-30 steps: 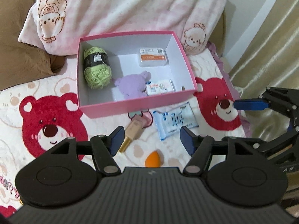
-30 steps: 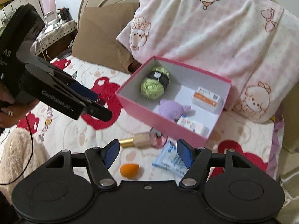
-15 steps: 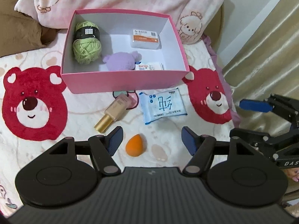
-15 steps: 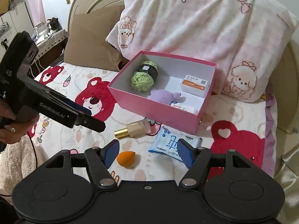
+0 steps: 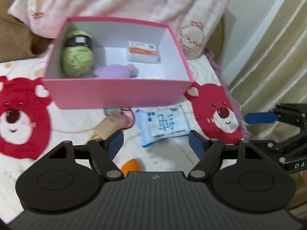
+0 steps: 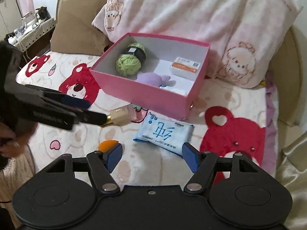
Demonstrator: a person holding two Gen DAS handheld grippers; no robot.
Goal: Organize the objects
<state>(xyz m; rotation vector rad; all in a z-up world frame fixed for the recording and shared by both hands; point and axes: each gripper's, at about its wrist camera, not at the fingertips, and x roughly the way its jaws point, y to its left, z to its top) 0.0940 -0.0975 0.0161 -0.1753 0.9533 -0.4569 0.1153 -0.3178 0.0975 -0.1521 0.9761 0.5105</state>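
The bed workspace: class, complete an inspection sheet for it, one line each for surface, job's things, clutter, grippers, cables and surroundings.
Surface: bear blanket over the bed.
Job's things: pink box holds green yarn, a purple plush and a white packet; in front of the box lie a cosmetic bottle, a blue wipes pack and an orange sponge.
Clutter: nothing seen.
Grippers: left gripper has just been opening, nothing between its jaws; right gripper open, empty.
Cables: nothing seen on the bed.
Surroundings: pink pillow, brown pillow, curtain.
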